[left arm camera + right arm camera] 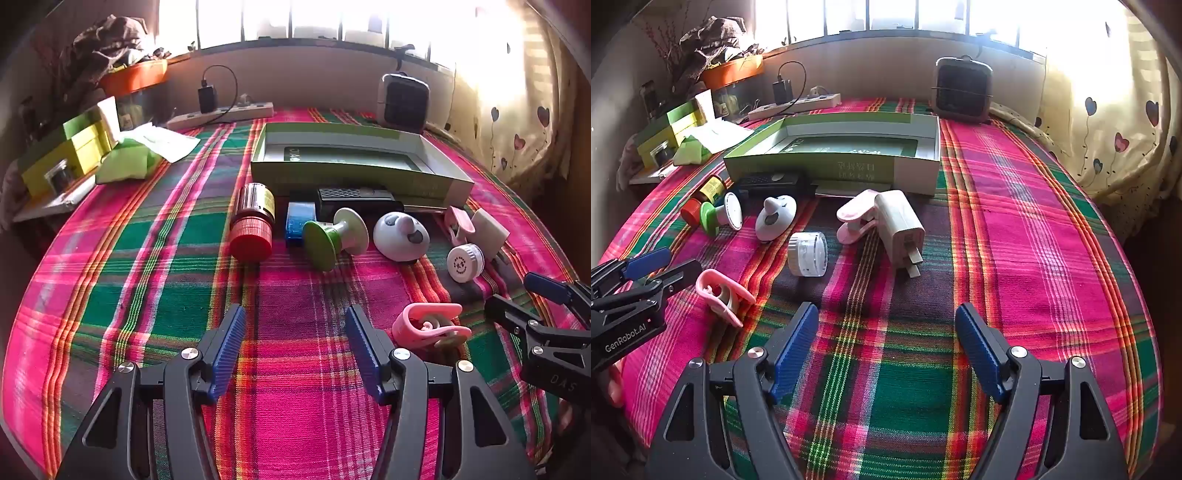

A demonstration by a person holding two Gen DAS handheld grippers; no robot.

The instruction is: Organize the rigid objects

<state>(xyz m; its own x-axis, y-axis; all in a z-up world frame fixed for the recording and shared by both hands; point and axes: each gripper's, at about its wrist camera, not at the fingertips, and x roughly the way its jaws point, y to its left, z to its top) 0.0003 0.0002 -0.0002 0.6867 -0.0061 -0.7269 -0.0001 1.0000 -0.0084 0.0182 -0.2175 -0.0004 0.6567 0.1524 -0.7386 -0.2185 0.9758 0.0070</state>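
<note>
Both black tongs, the left gripper (295, 350) and right gripper (886, 350), gape empty over the plaid cloth (1015, 221). Nearest lies a pink plastic clip (428, 325), likely light, stiff and slippery. Its flat sides look like the best hold before it goes to the green cardboard tray (831, 166).

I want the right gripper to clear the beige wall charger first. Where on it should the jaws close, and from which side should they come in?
Grip the beige wall charger across its two broad flat faces at mid-body, probably from above and the near side. It lies with its metal prongs pointing toward the open right gripper; stay behind them. The pink clip touches its far left side, so approaching from there looks crowded.
</note>
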